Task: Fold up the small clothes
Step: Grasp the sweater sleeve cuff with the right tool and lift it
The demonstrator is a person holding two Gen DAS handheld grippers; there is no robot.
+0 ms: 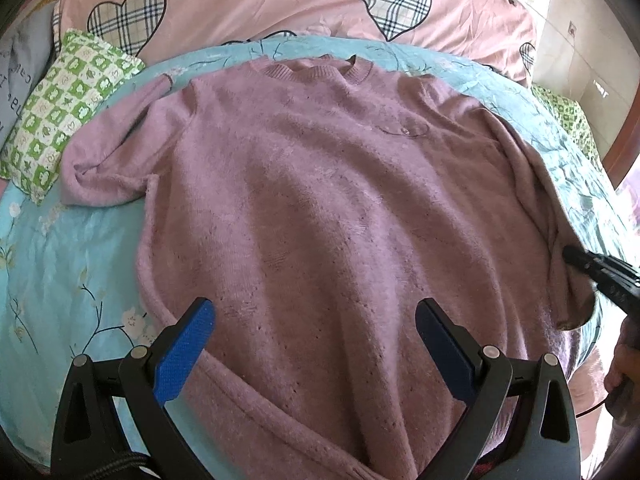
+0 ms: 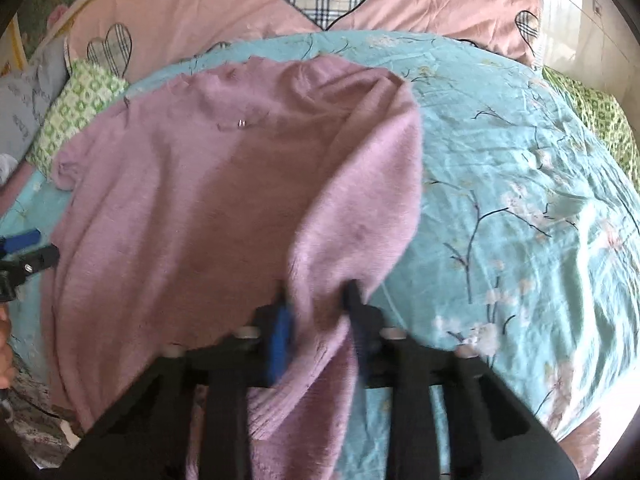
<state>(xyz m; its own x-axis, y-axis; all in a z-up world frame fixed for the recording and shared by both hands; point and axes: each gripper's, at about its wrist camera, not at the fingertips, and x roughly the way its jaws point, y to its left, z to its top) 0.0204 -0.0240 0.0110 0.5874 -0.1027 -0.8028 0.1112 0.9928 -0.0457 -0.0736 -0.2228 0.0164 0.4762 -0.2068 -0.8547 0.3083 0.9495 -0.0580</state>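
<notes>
While the pink sweater [image 1: 320,184] lies spread face up on the bed's turquoise sheet [image 2: 520,184], no fold is finished: the right tool [image 2: 316,312] pinches the right sleeve, the left tool [image 1: 314,336] gapes wide over the hem. Bare sheet lies to the right; a green pillow [image 1: 68,112] crowds the left sleeve.

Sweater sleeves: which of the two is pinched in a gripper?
The sleeve on the picture's right, clamped by the right gripper. The other sleeve lies bunched beside the green checked pillow, untouched.
</notes>
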